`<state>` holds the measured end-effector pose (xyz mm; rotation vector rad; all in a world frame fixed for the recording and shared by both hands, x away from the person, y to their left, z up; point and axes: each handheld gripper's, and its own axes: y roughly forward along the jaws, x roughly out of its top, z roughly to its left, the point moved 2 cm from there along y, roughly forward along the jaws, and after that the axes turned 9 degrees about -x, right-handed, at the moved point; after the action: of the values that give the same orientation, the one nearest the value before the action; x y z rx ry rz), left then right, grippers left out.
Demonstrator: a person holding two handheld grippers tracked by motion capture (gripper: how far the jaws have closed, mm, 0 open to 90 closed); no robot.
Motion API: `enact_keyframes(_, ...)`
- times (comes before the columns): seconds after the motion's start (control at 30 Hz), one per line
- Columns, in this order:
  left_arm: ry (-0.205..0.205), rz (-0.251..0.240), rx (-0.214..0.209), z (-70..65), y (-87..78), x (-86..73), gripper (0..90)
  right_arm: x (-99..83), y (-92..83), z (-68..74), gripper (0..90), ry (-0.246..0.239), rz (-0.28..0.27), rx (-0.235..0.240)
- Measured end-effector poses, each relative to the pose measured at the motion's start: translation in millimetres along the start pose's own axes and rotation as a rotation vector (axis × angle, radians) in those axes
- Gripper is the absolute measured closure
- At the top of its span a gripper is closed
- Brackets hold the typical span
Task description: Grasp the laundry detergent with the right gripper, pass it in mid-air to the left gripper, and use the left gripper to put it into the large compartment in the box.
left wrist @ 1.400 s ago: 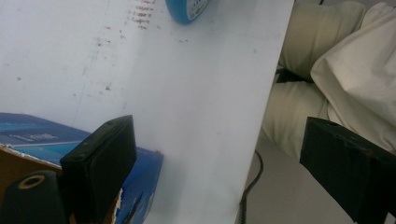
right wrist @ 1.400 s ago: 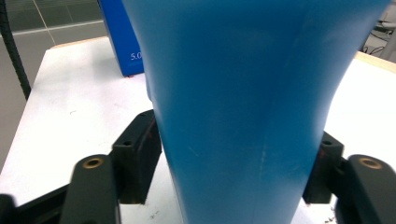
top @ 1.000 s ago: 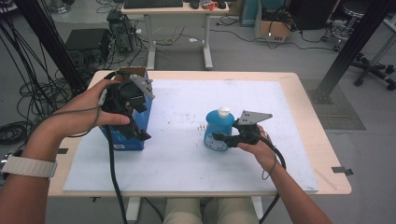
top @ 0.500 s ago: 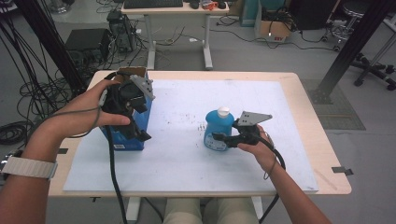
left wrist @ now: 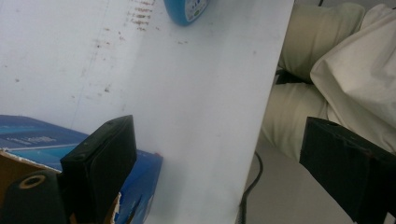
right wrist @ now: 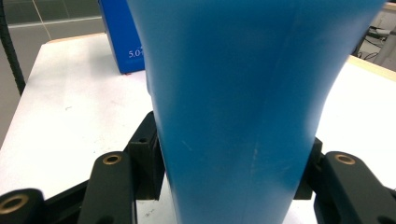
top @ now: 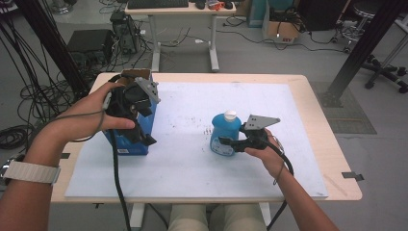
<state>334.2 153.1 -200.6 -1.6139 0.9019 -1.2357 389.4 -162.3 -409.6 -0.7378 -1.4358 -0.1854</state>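
Observation:
A blue bottle (top: 222,134) with a white cap stands right of centre on the white mat (top: 187,163). My right gripper (top: 226,143) comes at it from the right, low on its body. In the right gripper view the bottle (right wrist: 233,93) sits between the pads, and the right gripper (right wrist: 233,175) has just been closing and is shut on it. A blue carton (top: 126,144) with an open brown top stands at the left. My left gripper (top: 140,134) hangs over it, pointing down. Its jaws stand wide apart in the left gripper view (left wrist: 224,172), one jaw beside the carton (left wrist: 37,137).
The wooden table (top: 312,96) shows around the mat. The person's legs (left wrist: 327,93) are just past the table's near edge. On the floor behind are a desk (top: 168,7), a dark case (top: 91,43), cables and black frame posts (top: 365,43).

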Motion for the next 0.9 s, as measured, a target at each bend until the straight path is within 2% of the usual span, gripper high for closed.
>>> enact_keyframes(0.9, 0.008, 0.007, 0.004, -0.4, -1.2, 1.9, 11.3, 0.1, 0.0, -0.9, 43.6, 0.009, 0.002, 0.002)
